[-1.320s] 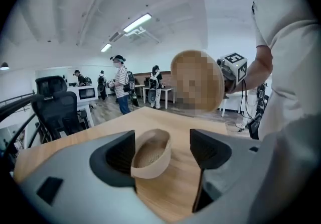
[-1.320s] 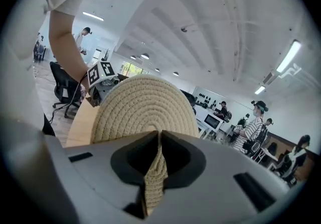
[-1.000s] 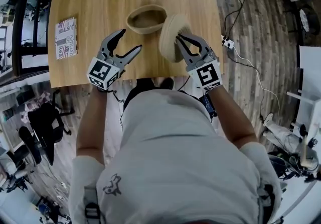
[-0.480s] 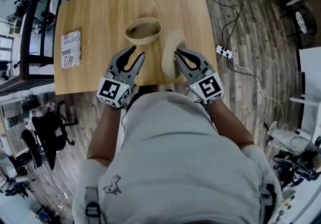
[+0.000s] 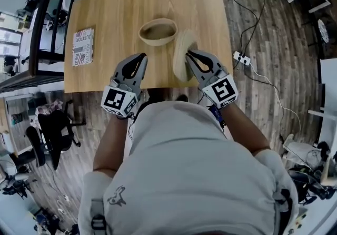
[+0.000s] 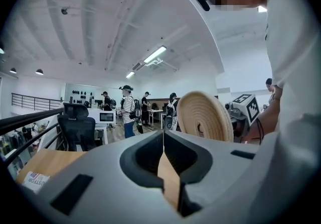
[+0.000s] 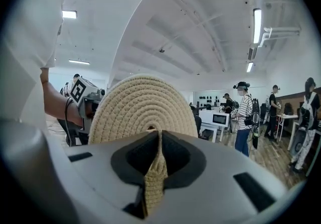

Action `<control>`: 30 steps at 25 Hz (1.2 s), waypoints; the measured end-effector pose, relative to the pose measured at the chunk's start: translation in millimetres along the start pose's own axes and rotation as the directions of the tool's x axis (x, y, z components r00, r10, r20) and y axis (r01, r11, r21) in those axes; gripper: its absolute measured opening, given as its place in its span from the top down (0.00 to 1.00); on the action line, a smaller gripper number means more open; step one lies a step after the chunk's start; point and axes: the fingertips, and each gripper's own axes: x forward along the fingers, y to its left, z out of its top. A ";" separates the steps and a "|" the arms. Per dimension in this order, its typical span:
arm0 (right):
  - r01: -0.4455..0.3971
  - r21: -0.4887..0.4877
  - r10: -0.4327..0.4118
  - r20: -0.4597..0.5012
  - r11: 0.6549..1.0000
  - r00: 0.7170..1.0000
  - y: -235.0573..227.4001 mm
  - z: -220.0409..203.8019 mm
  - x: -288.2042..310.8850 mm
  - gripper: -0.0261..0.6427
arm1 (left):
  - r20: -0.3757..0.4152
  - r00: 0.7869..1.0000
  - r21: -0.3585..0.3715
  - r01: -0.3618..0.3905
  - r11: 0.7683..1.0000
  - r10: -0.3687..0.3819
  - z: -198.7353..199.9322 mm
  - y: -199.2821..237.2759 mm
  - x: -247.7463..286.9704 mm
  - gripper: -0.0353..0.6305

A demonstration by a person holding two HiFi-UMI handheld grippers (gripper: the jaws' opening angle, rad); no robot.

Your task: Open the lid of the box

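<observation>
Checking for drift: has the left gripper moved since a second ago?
Yes. Judged against the near edge of the table, the left gripper has drawn back toward the person, and its fingers have closed empty.

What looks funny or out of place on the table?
Only the woven lid: it is held up on its edge, pinched in the right gripper, beside the open box instead of on it. Nothing looks spilled or broken.

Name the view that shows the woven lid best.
Right gripper view: the woven lid looms large, its coils clear and its rim pinched in the right gripper. The left gripper view shows its face smaller; the head view shows it small, standing on edge.
</observation>
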 end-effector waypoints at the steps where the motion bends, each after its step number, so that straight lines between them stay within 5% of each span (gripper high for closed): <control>1: -0.006 -0.004 0.006 0.001 1.000 1.000 2.0 1.3 2.4 0.92 | 0.002 1.000 -0.003 -0.006 1.000 0.006 1.9 2.9 -4.5 0.94; 12: -0.019 -0.023 0.019 -0.006 1.000 1.000 44.1 14.8 19.3 0.92 | -0.011 1.000 -0.020 0.001 1.000 -0.001 1.2 22.4 -68.0 0.94; 30: 0.125 0.012 -0.125 -0.006 0.992 0.992 181.5 31.1 7.3 0.92 | 0.020 0.991 -0.051 0.135 0.990 -0.134 -17.2 15.8 -207.8 0.94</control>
